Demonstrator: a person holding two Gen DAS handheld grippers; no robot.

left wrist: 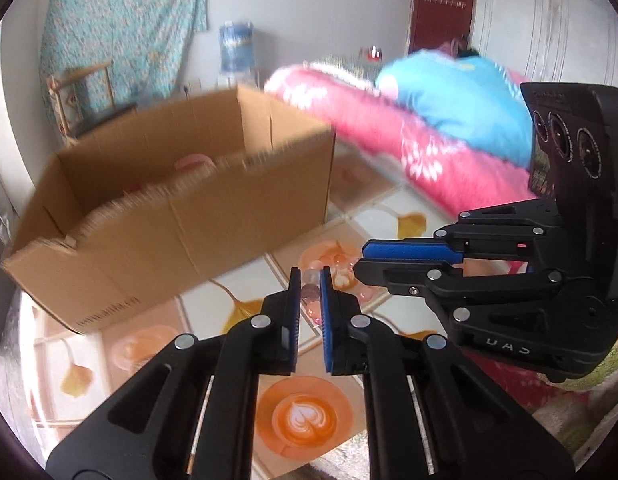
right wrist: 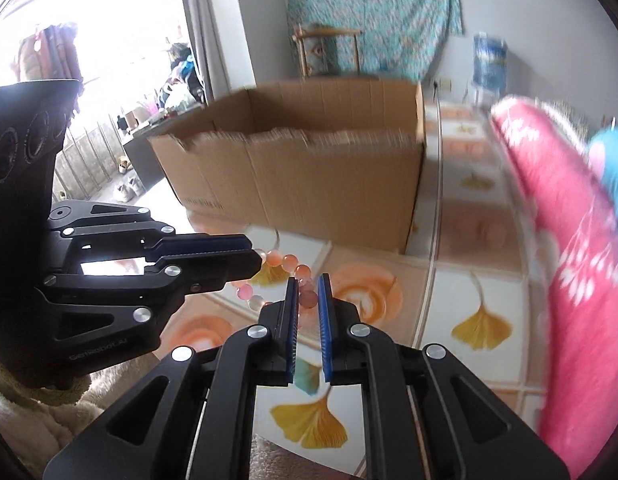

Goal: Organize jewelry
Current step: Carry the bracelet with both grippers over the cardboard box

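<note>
- Bracelet [right wrist: 287, 266]: one, a string of pink, orange and clear beads, held in the air above the counter [right wrist: 481, 280] between the two tools; in the left wrist view its beads [left wrist: 312, 296] show between that tool's pads.
- Tools: two. The left tool [left wrist: 310, 276] points forward with its jaws drawn close, pinching beads of the bracelet between its blue pads. The right tool [right wrist: 307, 282] also points forward, its jaws nearly together on beads at the near right of the loop.
- In the right wrist view the left tool [right wrist: 256, 256] comes in level from the left, one finger above the other, its tips at the far left of the bead loop. In the left wrist view the right tool [left wrist: 359, 258] comes in level from the right, its tips just beside the beads.
- Cardboard box [left wrist: 181, 200]: one, open at the top, standing on the far left of the counter, well apart from the bracelet; something pink lies inside, too blurred to name.
- Counter cover: printed with orange cups and yellow ginkgo leaves.
- Pink bedding [right wrist: 565, 240]: one roll, along the right, with a blue cushion [left wrist: 457, 96] on it.
</note>
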